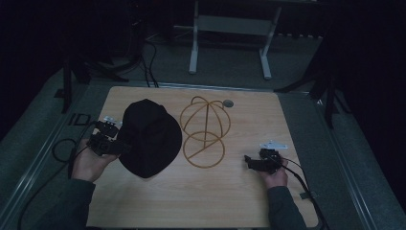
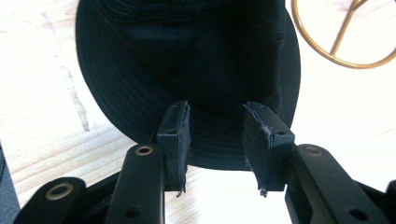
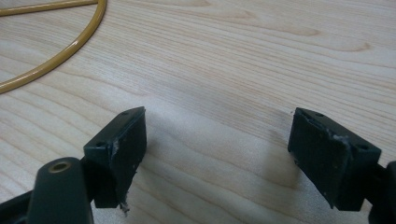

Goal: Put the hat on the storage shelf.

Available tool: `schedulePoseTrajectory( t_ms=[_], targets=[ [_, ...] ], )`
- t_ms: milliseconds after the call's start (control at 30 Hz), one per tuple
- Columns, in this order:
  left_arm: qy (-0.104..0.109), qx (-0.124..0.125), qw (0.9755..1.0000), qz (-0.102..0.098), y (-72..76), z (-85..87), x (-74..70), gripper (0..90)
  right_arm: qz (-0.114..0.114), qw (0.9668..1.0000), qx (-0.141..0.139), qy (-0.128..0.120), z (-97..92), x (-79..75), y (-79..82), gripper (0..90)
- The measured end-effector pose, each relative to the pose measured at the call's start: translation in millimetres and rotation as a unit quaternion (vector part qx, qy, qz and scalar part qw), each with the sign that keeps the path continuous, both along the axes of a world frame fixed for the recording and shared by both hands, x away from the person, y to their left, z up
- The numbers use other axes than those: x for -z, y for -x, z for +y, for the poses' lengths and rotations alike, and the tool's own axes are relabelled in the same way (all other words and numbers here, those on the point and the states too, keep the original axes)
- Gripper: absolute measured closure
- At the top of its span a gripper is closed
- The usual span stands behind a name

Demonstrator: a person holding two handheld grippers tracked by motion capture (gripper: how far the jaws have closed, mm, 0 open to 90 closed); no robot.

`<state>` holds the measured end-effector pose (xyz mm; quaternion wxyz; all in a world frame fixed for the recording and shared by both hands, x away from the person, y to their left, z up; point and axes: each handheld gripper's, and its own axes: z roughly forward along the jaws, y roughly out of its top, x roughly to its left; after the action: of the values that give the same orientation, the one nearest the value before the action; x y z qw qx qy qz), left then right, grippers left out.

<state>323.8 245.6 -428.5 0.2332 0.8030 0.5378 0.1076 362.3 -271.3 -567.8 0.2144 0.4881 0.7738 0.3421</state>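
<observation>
Grippers at a hat [image 1: 149, 138] and wire stand [image 1: 205, 132]
Left gripper [image 2: 217, 140] open over the hat's brim, seemingly not pinching it; right gripper [image 3: 217, 158] wide open above bare table [image 3: 243, 60].

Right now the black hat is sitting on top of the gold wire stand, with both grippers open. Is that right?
Not quite. The hat lies on the table beside the stand, not on it, as the high view shows. Both the left gripper and right gripper are open.

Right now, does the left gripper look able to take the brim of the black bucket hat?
Probably yes. The left gripper stands open at the brim of the black bucket hat, with nothing between them; the wire hat stand sits off to the side.
</observation>
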Motion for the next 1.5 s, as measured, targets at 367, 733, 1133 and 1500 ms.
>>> schedulePoseTrajectory(
  t_ms=[367,733,1133,1500],
  targets=[
    [0.001,0.001,0.9998,0.018,-9.2,-12.3,-8.6,52.9,0.0,1.0,0.0,0.0,0.1,0.0,0.0,19.3],
    [-0.01,0.003,0.9995,0.031,-18.3,-26.6,-14.2,48.8,0.001,1.0,0.001,-0.001,0.2,-0.1,0.1,19.2],
    [-0.02,0.004,0.9985,0.051,-33.3,-40.7,-7.8,50.4,0.0,1.0,-0.001,0.0,0.0,0.0,-0.2,19.2],
    [-0.014,0.002,0.9961,0.087,-53.7,-46.4,1.5,51.5,0.0,1.0,-0.001,0.0,0.1,0.0,-0.3,19.3]
  ],
)
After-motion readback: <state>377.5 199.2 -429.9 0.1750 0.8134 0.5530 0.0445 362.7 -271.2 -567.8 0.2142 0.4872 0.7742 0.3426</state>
